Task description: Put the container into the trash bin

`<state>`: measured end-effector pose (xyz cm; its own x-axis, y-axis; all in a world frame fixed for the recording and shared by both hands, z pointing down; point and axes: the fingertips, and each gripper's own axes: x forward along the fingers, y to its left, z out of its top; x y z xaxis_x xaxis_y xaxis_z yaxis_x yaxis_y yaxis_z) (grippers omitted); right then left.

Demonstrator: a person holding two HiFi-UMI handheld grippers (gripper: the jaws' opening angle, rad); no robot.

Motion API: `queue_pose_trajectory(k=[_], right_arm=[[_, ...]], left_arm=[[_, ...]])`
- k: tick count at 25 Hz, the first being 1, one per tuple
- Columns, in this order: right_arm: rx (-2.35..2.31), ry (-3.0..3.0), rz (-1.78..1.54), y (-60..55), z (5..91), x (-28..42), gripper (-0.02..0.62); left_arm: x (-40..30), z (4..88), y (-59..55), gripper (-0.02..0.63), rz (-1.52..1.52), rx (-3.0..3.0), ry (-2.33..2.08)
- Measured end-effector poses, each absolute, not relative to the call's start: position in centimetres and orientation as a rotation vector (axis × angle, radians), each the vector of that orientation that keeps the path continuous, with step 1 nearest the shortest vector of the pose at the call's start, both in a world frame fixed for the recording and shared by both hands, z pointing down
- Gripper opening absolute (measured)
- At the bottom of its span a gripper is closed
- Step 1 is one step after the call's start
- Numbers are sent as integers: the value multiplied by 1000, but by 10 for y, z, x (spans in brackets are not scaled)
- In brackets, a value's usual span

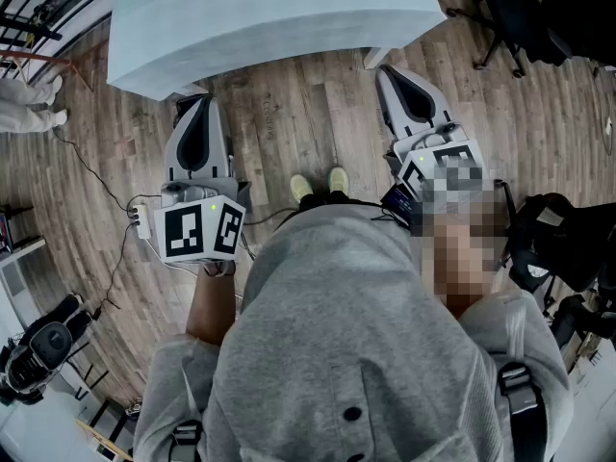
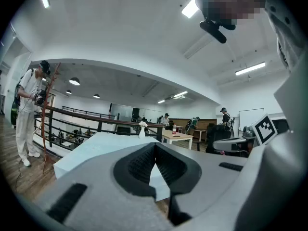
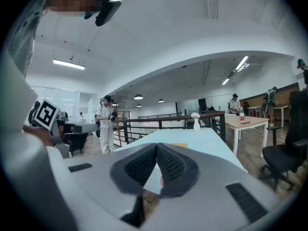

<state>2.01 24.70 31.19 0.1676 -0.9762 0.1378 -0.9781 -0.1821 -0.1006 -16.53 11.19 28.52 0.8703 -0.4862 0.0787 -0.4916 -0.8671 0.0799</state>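
Left grey two-jaw gripper clenched, nothing in it. Right grey two-jaw gripper likewise. Both near the pale blue rectangular table. Small flat yellow item lies on the tabletop; can't tell if it's the container.

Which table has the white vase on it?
The pale blue table straight ahead; the vase stands at its far end. The wooden table beyond has none.

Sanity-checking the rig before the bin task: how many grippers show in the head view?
2. The left gripper is at left, the right gripper at right. Both point toward the pale table, fingers closed and empty.
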Motion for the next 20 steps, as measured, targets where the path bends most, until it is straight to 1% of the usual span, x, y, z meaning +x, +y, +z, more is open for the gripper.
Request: queue_pose_trajectory(k=[13, 20], right_arm=[[2379, -1993, 313, 230, 316, 5, 26], [2426, -1983, 331, 217, 312, -5, 26]], left_arm=[[-185, 284, 96, 17, 125, 2971, -842], [-193, 286, 91, 17, 127, 2974, -802]])
